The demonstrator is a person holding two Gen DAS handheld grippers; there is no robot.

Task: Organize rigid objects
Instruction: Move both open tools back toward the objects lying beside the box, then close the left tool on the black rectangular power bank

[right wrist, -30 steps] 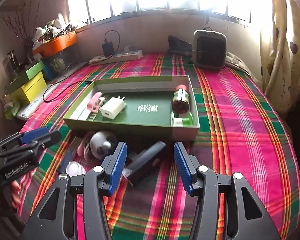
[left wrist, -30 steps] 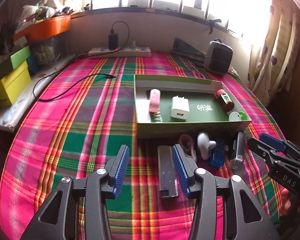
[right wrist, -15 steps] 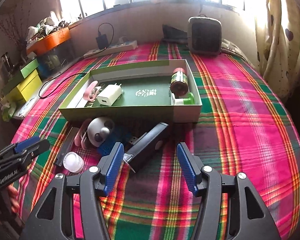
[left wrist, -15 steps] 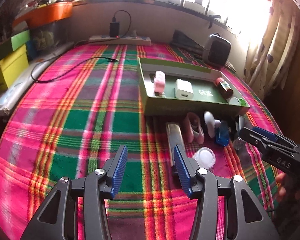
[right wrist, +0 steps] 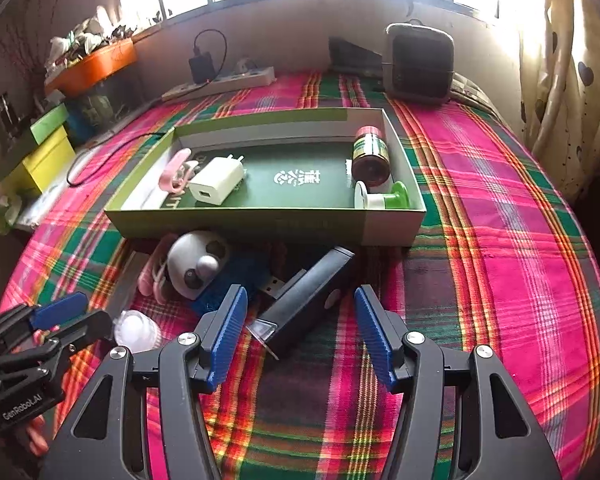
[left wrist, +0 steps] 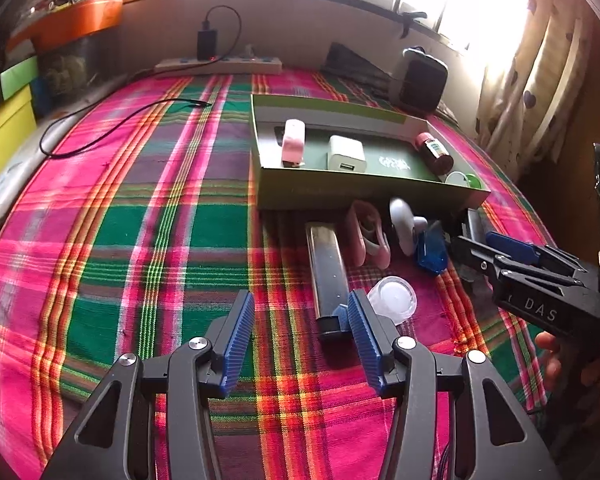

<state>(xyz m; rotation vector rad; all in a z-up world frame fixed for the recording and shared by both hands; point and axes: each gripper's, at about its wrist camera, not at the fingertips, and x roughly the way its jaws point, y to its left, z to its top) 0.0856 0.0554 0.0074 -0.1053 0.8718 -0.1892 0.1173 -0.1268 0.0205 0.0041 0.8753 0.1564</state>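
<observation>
An open green box (left wrist: 360,196) (right wrist: 260,224) holds a pink clip (left wrist: 293,142), a white charger (right wrist: 216,180), a brown bottle (right wrist: 370,156) and a white-green spool (right wrist: 384,198). In front of it lie a dark flat bar (left wrist: 327,268), a second pink clip (left wrist: 366,234), a white panda-faced gadget (right wrist: 198,264), a blue piece (left wrist: 432,250), a clear cup (left wrist: 392,294) and a black stapler-like device (right wrist: 308,300). My left gripper (left wrist: 300,304) hovers left of the bar, its jaws opening and empty. My right gripper (right wrist: 300,294) stands open, the black device's near end between its fingers, untouched.
A plaid cloth (left wrist: 140,240) covers the surface. At the back stand a power strip (left wrist: 220,66) with a black cable (left wrist: 100,128), and a small dark heater (right wrist: 418,64). Yellow and green boxes (right wrist: 44,152) sit at the left edge, curtains on the right.
Both grippers have sunk a little toward the cloth and tipped downward. Both pairs of jaws have widened, the right more. The objects lie where they were.
</observation>
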